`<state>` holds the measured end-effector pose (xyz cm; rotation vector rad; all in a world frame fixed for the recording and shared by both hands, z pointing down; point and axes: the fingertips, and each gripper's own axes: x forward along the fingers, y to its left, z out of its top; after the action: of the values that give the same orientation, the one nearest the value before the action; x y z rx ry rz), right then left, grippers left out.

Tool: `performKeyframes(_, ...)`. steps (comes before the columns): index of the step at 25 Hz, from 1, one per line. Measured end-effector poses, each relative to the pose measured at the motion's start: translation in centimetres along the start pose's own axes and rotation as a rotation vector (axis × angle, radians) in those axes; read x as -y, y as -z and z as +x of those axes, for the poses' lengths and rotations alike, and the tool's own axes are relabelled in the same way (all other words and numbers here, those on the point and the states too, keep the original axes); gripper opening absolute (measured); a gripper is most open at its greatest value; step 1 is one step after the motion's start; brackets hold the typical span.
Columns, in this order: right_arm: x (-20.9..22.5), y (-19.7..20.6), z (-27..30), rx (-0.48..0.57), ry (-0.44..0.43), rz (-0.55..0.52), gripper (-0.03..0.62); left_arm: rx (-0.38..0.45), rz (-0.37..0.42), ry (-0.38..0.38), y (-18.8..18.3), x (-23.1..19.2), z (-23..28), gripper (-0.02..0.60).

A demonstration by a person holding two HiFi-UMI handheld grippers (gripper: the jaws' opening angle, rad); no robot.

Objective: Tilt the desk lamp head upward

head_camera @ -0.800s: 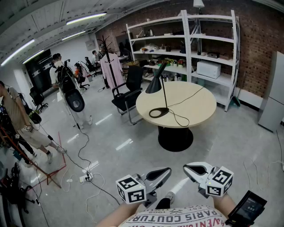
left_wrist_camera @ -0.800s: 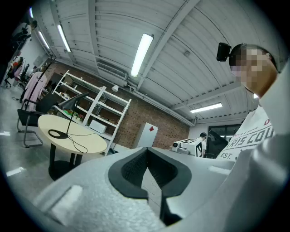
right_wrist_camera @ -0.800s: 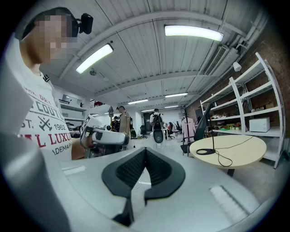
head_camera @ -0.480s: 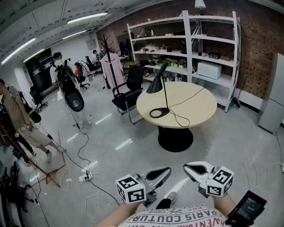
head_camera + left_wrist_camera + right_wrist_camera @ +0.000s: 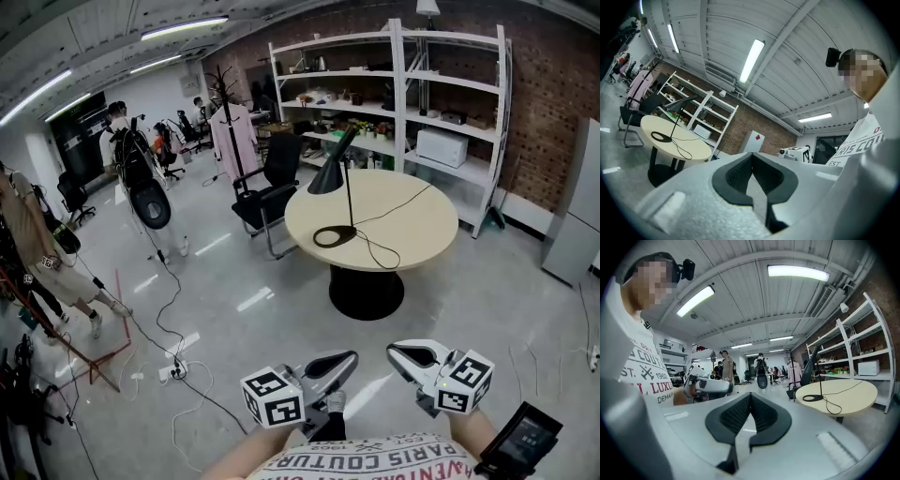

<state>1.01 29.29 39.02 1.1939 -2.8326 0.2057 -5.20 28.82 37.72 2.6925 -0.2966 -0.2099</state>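
Here, desk lamp head slants down-left.

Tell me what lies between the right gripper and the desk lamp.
In the head view: bare grey floor from the right gripper to the round table, then its near edge with the black cord looping toward the desk lamp.

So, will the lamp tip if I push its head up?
Possibly: the head sits high on a thin stem. The flat ring base should steady it somewhat. The cord looks slack, so it probably won't pull.
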Motion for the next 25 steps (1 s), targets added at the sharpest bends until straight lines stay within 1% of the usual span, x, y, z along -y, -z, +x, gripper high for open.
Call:
performKeyframes(6,2.4,0.5,2.8,0.007,0.009,0.018,0.006,0.012,-0.024,-0.009,-0.6,-3.8,0.4,-0.002)
performKeyframes(11,6.0,0.8,5.7,0.006,0.011,0.046,0.006,0.013,-0.055,-0.016,-1.5,-8.2,1.5,-0.002)
performKeyframes(17,12.0,1.4,10.3,0.002,0.041,0.081,0.006,-0.014,-0.086,-0.006,-3.3,-15.5,4.2,-0.002)
performKeyframes(22,17.9,0.1,14.6,-0.006,0.077,0.102,0.006,-0.031,-0.098,0.024,-6.8,-21.8,7.2,-0.002)
performKeyframes(25,21.1,-1.0,17.7,0.003,0.101,0.11,0.006,-0.048,-0.109,0.026,-8.6,-26.1,8.3,-0.002)
